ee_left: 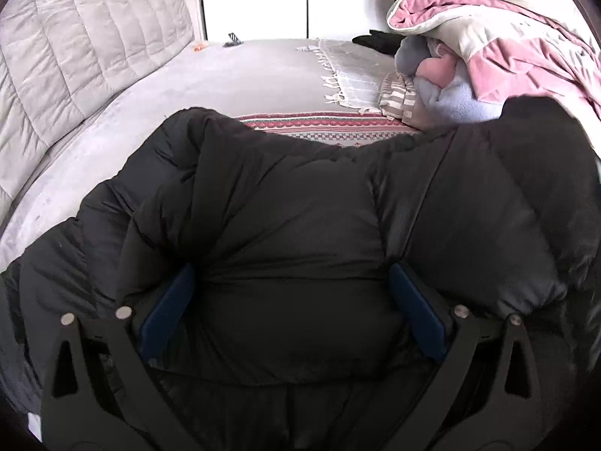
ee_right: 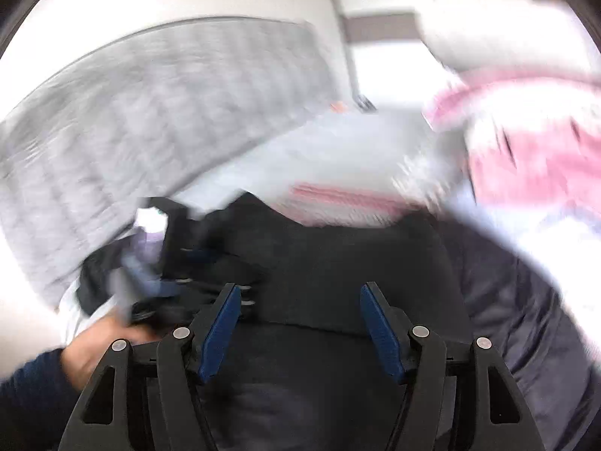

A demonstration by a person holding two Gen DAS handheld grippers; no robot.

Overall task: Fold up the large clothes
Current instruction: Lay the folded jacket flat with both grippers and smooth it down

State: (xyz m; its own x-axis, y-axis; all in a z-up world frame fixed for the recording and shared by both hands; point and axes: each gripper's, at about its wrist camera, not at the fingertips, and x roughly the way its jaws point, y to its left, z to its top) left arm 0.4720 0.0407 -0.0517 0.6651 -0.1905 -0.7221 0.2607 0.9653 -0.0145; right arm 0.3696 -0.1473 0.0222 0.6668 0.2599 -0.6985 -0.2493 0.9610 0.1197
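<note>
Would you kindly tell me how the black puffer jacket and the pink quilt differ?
The black puffer jacket lies spread nearest the camera; the pink quilt is heaped at the far right. The jacket is plain black; the quilt is pink with cream panels. The left tongs grip the jacket; nothing holds the quilt. Both are padded.

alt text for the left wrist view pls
The left gripper has its blue pads wide apart around a bulge of a black puffer jacket on a grey bed. A pink blanket is heaped at the upper right.
</note>
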